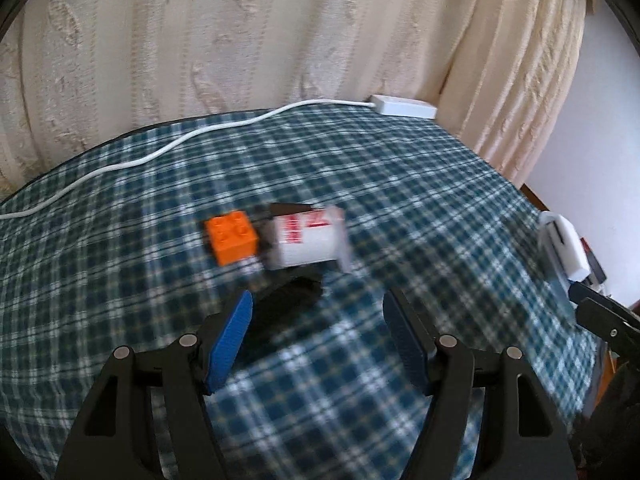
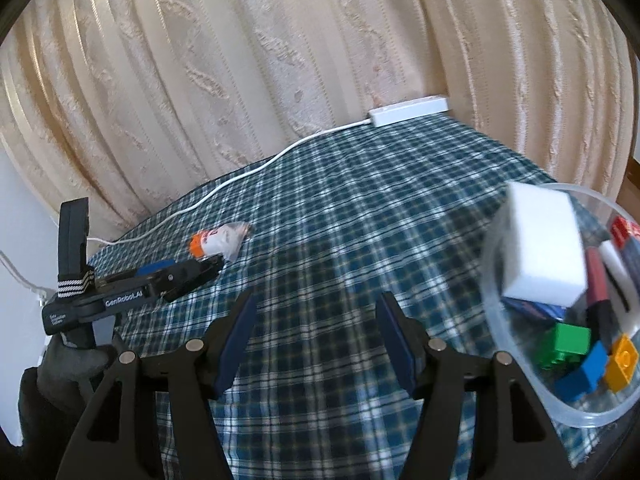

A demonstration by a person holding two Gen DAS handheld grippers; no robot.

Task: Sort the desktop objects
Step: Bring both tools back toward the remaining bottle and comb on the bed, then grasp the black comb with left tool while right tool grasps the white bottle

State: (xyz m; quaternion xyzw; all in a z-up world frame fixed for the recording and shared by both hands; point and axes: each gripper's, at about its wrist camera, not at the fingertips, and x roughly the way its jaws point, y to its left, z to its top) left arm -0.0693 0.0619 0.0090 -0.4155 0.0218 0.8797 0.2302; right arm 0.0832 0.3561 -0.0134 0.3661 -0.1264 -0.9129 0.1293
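Hovering with jaws apart and empty, the left gripper (image 1: 318,336) faces an orange brick (image 1: 232,240) and white packet (image 1: 306,242) at twelve o'clock; the right gripper (image 2: 316,334), likewise parted and empty, has a bowl (image 2: 516,376) of bricks at three o'clock.

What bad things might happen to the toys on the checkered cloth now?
1. The orange brick, white packet and a black object lie bunched together, so the open left gripper may grab the wrong one or nudge its neighbours.
2. The white block sits high at the clear bowl's rim, tilted over the bricks; it might tumble out.
3. The white cable trails across the cloth and might snag.
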